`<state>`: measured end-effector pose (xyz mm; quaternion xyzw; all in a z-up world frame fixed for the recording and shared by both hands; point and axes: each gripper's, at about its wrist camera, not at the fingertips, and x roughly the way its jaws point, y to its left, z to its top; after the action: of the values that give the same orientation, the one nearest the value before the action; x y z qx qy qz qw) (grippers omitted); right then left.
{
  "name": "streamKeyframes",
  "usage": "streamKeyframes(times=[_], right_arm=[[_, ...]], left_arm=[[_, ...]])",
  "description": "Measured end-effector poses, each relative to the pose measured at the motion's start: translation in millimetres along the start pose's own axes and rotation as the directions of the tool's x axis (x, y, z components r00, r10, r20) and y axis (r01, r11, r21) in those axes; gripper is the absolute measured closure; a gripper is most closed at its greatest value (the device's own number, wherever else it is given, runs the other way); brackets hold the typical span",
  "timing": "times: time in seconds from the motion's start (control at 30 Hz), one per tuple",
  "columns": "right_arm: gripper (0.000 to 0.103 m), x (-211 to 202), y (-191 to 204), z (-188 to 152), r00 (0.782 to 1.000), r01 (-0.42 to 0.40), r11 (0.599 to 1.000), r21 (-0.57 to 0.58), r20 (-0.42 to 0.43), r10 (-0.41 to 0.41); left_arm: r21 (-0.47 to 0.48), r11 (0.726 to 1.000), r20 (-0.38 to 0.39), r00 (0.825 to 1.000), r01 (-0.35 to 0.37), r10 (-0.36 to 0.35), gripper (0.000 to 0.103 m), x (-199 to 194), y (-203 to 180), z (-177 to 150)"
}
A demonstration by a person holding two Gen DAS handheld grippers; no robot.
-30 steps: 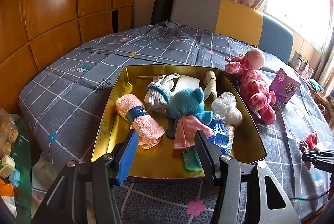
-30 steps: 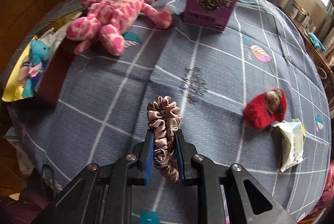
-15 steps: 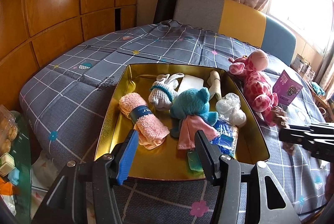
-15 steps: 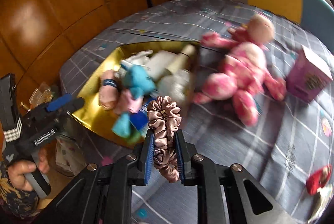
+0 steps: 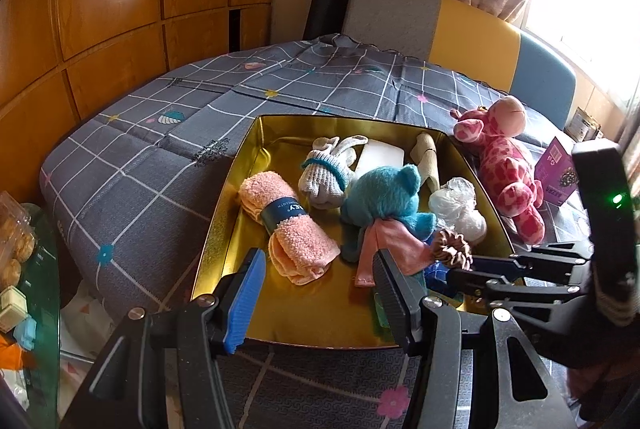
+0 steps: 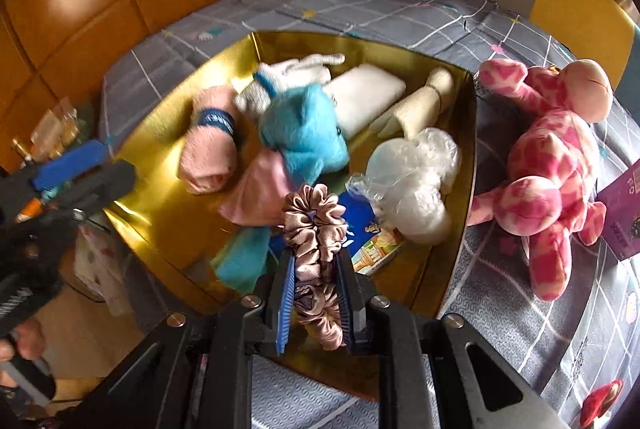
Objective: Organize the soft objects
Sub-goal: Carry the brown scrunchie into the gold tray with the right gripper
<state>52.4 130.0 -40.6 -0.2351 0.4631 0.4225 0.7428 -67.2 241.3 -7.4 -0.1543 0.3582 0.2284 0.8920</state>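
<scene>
Right gripper (image 6: 316,303) has swung from the open tabletop to over the gold tray (image 5: 224,213), jaws clamped on the scrunchie (image 6: 314,225); release looks next. Left gripper (image 5: 316,295) hovers half-open, empty.

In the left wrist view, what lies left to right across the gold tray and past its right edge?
Rolled pink towel → grey sock bundle → teal plush → clear plastic bag → pink giraffe plush on the cloth outside the tray → purple box.
</scene>
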Motion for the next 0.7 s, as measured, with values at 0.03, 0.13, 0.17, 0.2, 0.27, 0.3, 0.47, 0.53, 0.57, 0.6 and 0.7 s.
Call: streamKeyframes(times=[0.03,0.13,0.17,0.2,0.27,0.3,0.47,0.53,0.57,0.6,0.7], right_arm=[[0.085,4,1,0,1.000,0.005,1.000,-0.004,-0.006,-0.005],[0.085,13,0,-4,1.000,0.012,1.000,-0.008,-0.019,-0.012],[0.085,13,-1,-6,1.000,0.013,1.000,-0.008,-0.016,-0.013],[0.085,13,-2,-6,1.000,0.011,1.000,-0.006,-0.013,-0.012],[0.085,13,-4,-7,1.000,0.013,1.000,-0.007,-0.013,-0.013],[0.085,13,-3,-7,1.000,0.017,1.000,-0.012,-0.013,-0.017],[0.085,12,-5,-12,1.000,0.026,1.000,-0.012,-0.009,-0.026],[0.084,11,-6,-14,1.000,0.028,1.000,-0.006,-0.010,-0.028],[0.083,11,-6,-13,1.000,0.028,1.000,-0.003,-0.010,-0.028],[0.083,10,-7,-14,1.000,0.028,1.000,0.002,-0.009,-0.028],[0.081,10,-8,-15,0.999,0.031,0.999,0.014,-0.009,-0.031]], left_arm=[[0.000,1.000,0.000,1.000,-0.001,0.001,0.046,0,0,0],[-0.001,1.000,0.002,1.000,-0.002,0.002,0.046,0,1,0],[-0.002,1.000,0.001,1.000,-0.002,0.002,0.046,0,1,0],[-0.003,1.000,0.000,1.000,-0.003,0.003,0.046,1,1,0],[-0.001,1.000,0.001,1.000,-0.002,0.002,0.046,1,1,0],[0.001,1.000,0.003,1.000,-0.002,0.002,0.046,0,1,0],[0.003,1.000,0.014,1.000,-0.003,0.003,0.046,-2,0,1],[0.002,1.000,0.013,1.000,-0.002,0.002,0.046,-3,0,1],[0.004,1.000,0.013,1.000,-0.003,0.002,0.046,-4,-1,1],[0.006,1.000,0.016,1.000,-0.002,0.002,0.046,-4,-2,1],[0.008,1.000,0.020,1.000,-0.001,0.001,0.046,-6,-3,2]])
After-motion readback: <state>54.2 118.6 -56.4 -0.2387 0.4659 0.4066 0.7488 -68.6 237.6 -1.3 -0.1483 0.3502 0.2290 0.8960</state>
